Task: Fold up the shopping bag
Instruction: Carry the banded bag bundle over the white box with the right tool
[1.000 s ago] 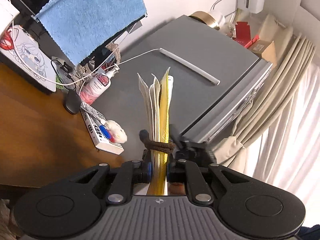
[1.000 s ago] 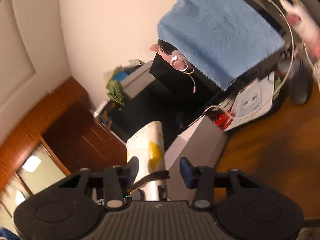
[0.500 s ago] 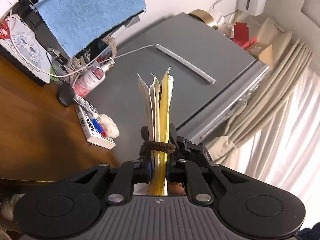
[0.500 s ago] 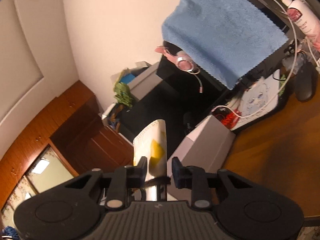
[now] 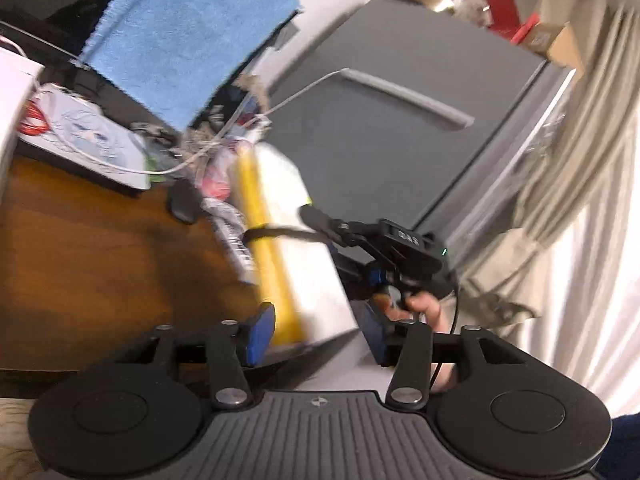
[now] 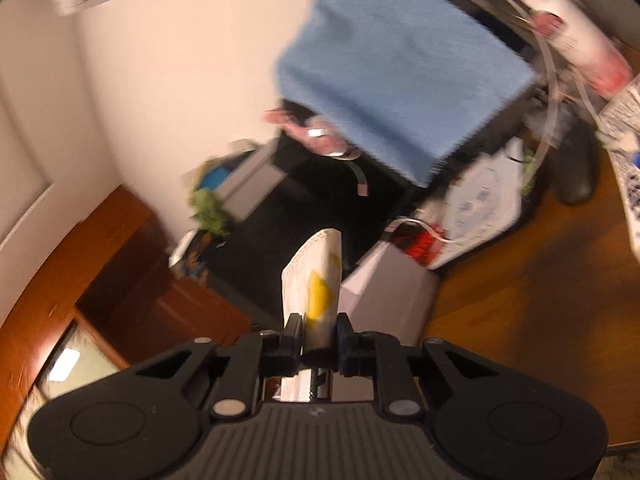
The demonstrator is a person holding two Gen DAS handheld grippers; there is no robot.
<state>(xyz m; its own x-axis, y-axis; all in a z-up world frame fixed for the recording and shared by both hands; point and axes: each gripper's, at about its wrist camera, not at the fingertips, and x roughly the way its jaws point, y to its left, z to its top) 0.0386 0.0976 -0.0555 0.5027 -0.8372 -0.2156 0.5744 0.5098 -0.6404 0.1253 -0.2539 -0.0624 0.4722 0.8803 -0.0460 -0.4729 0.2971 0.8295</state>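
Observation:
The folded shopping bag [image 5: 308, 264], a white and yellow bundle with a dark elastic band [image 5: 276, 233] round it, stretches away from my left gripper [image 5: 318, 334]. That gripper is open, its blue pads [image 5: 260, 330] wide apart, with the bag's near end lying loose between them. In the left wrist view, the right gripper [image 5: 320, 216] comes in from the right with a hand [image 5: 424, 310] behind it. In the right wrist view, my right gripper [image 6: 319, 328] is shut on the bag [image 6: 318, 284], which sticks up between its fingers.
A brown wooden desk [image 5: 92, 248] lies to the left with a dark mouse [image 5: 182, 206], cables and a printed white box [image 5: 88, 136]. A blue towel [image 5: 188, 36] hangs over a dark monitor. A grey fridge [image 5: 392, 140] and pale curtains [image 5: 580, 200] stand to the right.
The left gripper has opened and let go of the bag. The right gripper has shut on it. The bag now lies slanted in the left view, and both views are blurred by motion.

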